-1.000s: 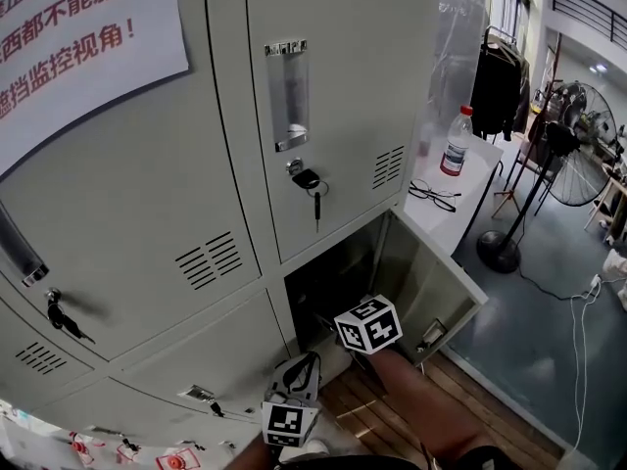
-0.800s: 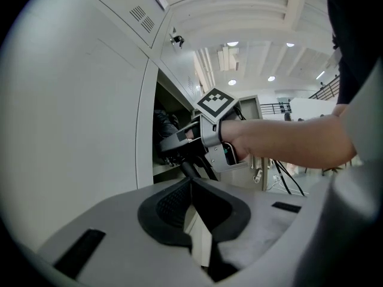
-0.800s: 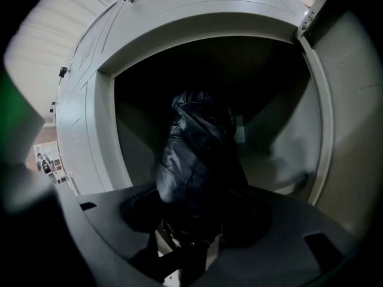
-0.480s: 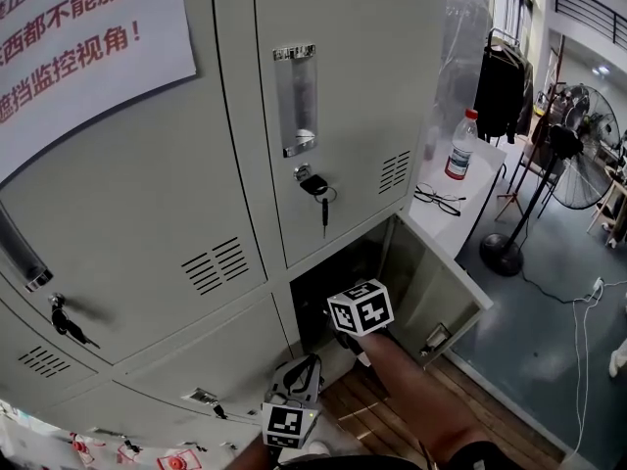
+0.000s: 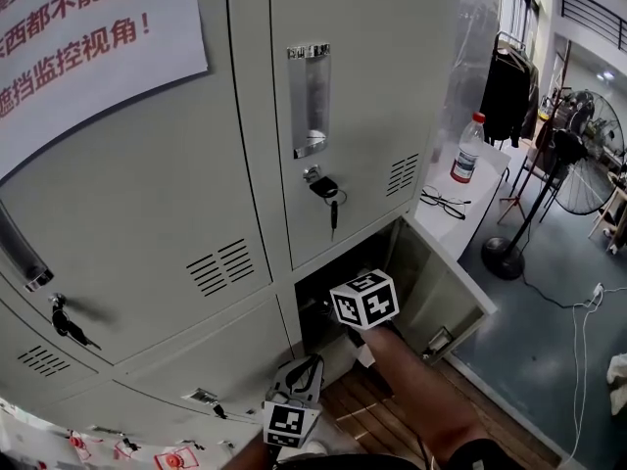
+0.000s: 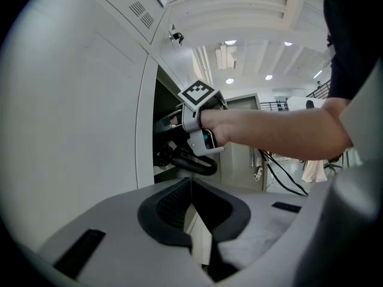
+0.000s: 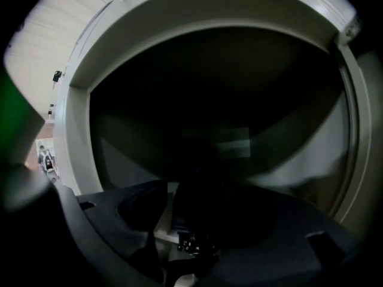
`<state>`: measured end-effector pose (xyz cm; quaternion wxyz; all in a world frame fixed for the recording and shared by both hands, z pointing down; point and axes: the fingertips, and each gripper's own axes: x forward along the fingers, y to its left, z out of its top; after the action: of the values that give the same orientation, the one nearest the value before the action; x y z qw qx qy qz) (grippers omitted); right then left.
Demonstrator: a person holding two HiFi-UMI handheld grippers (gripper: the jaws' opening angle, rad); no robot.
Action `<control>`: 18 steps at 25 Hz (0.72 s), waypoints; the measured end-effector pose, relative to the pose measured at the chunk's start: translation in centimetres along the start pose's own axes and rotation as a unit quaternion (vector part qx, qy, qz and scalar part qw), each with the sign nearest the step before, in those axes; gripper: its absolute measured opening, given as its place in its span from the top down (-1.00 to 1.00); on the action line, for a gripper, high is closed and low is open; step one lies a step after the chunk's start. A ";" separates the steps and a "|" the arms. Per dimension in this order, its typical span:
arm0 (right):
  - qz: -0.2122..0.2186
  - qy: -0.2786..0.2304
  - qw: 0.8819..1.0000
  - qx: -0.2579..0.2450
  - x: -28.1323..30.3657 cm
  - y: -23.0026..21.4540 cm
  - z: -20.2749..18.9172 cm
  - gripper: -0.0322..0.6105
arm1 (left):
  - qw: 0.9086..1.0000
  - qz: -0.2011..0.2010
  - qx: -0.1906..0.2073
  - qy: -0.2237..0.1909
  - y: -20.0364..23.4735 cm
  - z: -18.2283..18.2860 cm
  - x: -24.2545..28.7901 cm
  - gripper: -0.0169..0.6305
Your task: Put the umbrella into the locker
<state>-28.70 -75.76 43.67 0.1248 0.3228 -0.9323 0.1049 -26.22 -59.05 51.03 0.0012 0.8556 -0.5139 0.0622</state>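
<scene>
The bottom locker compartment (image 5: 318, 306) stands open, its door (image 5: 441, 292) swung out to the right. My right gripper (image 7: 200, 211) reaches into the dark opening; its marker cube (image 5: 364, 299) shows in the head view. Its jaws are opening and stand wide. A dark umbrella (image 7: 194, 232) lies low between them on the compartment floor, and the pads do not press on it. My left gripper (image 6: 190, 181) is shut on nothing, low in front of the lockers, and it looks towards the right gripper's hand (image 6: 251, 130).
Keys hang in the lock (image 5: 325, 189) of the door above and in another lock (image 5: 64, 326) at the left. A paper notice (image 5: 88, 47) covers the upper left door. A white table (image 5: 480, 179) to the right carries a bottle (image 5: 467, 150) and glasses (image 5: 446, 202). A fan (image 5: 578, 155) stands beyond.
My right gripper has risen a little at the mouth of the open compartment. The head view has shifted slightly. The left gripper has stayed where it was.
</scene>
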 end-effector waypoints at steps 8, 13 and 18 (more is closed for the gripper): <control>-0.012 -0.032 0.995 -0.089 -2.6 1.6 3.1 0.00 | 1.000 -0.014 0.006 -0.003 -1.3 0.5 0.5 0.86; -0.004 -0.054 0.994 -0.099 -5.0 3.0 3.4 0.00 | 1.000 -0.018 0.008 -0.007 -1.5 0.7 0.5 0.86; 0.008 -0.074 0.993 -0.092 -8.9 4.2 3.6 0.00 | 1.000 -0.021 0.000 -0.010 -2.0 1.0 0.2 0.86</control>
<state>-25.17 -68.40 37.08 0.0837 0.3098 -0.9471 -0.0050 -24.23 -58.32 50.21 -0.0026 0.8666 -0.4962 0.0532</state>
